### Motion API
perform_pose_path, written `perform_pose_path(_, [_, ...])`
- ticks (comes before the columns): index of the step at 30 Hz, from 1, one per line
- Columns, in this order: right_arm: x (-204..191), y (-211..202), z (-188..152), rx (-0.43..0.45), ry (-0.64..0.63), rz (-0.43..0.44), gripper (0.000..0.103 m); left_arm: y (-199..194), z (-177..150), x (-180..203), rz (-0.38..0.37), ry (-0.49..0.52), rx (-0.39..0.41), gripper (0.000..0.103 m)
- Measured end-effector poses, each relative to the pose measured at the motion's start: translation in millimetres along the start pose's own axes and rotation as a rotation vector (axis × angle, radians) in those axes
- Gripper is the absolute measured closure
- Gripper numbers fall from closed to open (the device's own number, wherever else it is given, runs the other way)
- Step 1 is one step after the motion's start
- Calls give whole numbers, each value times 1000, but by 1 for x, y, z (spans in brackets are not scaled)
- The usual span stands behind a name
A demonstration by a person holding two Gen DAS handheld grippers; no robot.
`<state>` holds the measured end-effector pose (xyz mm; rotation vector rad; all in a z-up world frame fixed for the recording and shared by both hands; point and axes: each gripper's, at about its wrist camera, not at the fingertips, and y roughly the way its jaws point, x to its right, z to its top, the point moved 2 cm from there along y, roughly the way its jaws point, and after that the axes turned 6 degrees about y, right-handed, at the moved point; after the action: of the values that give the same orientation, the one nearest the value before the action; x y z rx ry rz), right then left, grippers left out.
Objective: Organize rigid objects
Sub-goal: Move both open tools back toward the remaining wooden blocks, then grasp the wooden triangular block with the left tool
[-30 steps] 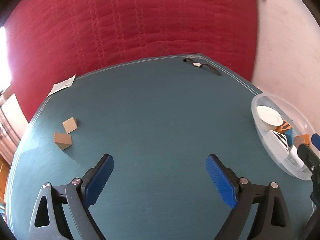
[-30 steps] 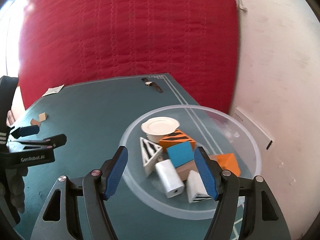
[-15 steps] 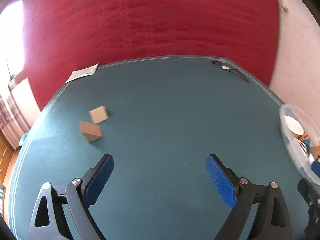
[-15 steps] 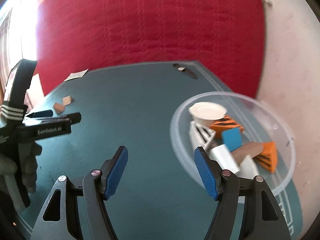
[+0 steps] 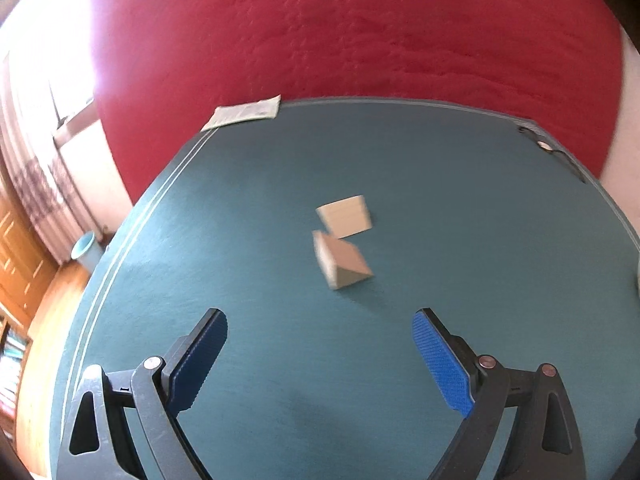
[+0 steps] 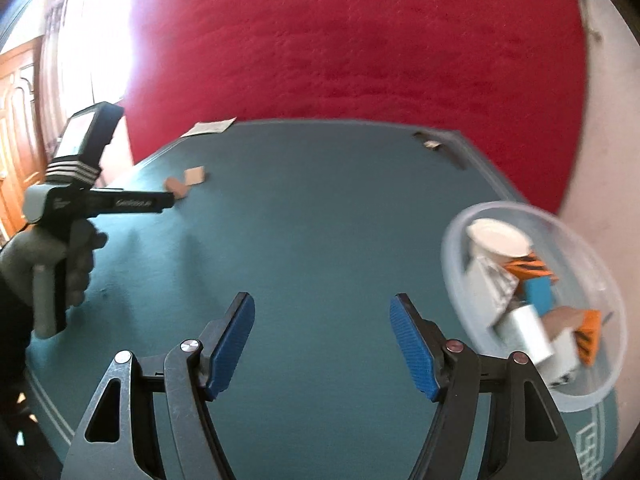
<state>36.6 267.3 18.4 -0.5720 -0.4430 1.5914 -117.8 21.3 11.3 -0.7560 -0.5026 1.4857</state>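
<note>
1. Lying loose on the teal felt table top (image 5: 400, 380), the tan wooden wedge block (image 5: 342, 262) sits ahead of the left gripper (image 5: 320, 344), with a flat pale wooden square block (image 5: 347, 216) just behind it, corners nearly touching; a careless close could catch both or knock the square away.
2. Sloped faces on the wedge likely give the blue ribbed pads (image 5: 440, 364) poor purchase, so it may squirt out if pinched across the slant.
3. The left gripper's jaws stand wide apart with nothing between them, well short of the blocks; blur here makes their exact pose hard to judge.
4. The right gripper (image 6: 322, 340) is likewise spread and empty, above bare felt.
5. The clear round plastic bowl (image 6: 600, 384), already crowded with striped, blue and white pieces, rests near the table's right edge; a dropped block could bounce out, or a nudge could shove the bowl off.
</note>
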Motion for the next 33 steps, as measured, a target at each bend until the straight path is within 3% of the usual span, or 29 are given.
perform_pose_path(5, [-11, 11, 4, -46, 7, 65, 32, 14, 3, -9, 4, -2, -32, 7])
perform_pose_path(14, [-32, 35, 18, -100, 20, 146, 32, 31, 17, -10, 48, 92, -32, 7])
perform_pose_path(18, [-41, 49, 22, -126, 16, 167, 32, 39, 21, -11, -5, 130, -38, 9])
perform_pose_path(24, [-50, 73, 27, -173, 27, 188, 32, 43, 29, -6, -79, 174, -18, 30])
perform_pose_path(31, [-53, 87, 30, -219, 38, 202, 32, 41, 28, 2, -165, 199, 5, 67])
perform_pose_path(33, [-54, 92, 35, -229, 40, 200, 32, 39, 27, 1, -168, 192, 4, 69])
